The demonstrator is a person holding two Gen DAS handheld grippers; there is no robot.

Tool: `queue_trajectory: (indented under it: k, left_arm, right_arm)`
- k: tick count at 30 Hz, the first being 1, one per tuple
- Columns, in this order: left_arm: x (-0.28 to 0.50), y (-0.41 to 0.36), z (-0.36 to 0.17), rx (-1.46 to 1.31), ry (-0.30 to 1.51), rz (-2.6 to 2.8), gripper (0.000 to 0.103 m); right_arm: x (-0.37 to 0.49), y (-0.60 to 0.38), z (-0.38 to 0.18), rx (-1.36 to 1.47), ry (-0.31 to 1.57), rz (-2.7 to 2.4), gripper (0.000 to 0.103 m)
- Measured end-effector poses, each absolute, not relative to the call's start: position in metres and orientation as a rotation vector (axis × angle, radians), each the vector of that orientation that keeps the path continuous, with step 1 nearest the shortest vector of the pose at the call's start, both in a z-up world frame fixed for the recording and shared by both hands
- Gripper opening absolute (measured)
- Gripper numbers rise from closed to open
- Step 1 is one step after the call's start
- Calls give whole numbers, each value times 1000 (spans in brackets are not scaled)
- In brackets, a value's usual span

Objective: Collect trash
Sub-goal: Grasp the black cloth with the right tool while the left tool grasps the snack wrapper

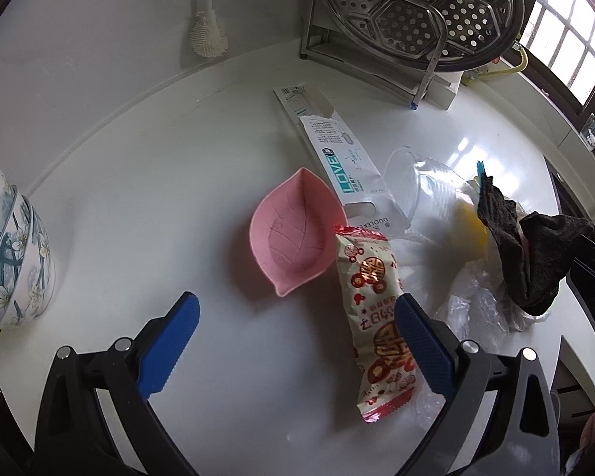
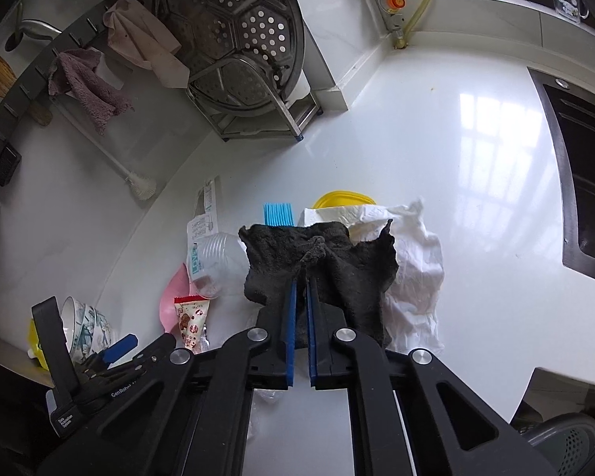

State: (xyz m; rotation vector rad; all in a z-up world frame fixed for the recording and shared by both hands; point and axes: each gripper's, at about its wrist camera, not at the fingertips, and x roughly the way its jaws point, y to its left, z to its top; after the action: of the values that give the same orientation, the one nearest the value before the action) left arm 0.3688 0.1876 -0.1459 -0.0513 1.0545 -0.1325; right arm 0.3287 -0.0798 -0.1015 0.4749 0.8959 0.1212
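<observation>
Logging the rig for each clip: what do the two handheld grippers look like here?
Both match: the left gripper and right gripper have black plastic linkage arms with round silver pivot bolts and triangular cut-outs, and blue textured fingers. Seen from the right wrist view, the left gripper's body carries white lettering reading "GenRobot". No cables or sleeves show.

Left hand-held gripper (image 1: 297, 341): 2 blue fingers (image 1: 170, 345) with ribbed, saw-edged pads on black bracket arms, a silver round-headed pin at each pivot, 4 visible. Right hand-held gripper (image 2: 301, 281): same build, 2 slim blue pads on black carriers, 4 silver pins, triangular cut-outs in the outer arms. White lettering marks the left unit's black body, at 8 o'clock in the right wrist view.
</observation>
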Motion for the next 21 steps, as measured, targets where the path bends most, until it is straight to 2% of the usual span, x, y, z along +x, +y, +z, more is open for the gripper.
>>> queue_trajectory:
  k: [18,19,21]
  left_arm:
    - [375,160,-163,-32,1078,-105,95]
    - [374,158,-164,-15,1078,-100,94]
    - [373,155,-167,8,1085,-98,81]
  right_arm:
    - [316,-87,-89,476,871,129,5]
    - [315,-87,-89,476,870,128,5]
    - [315,-87,-89,475,871,129,5]
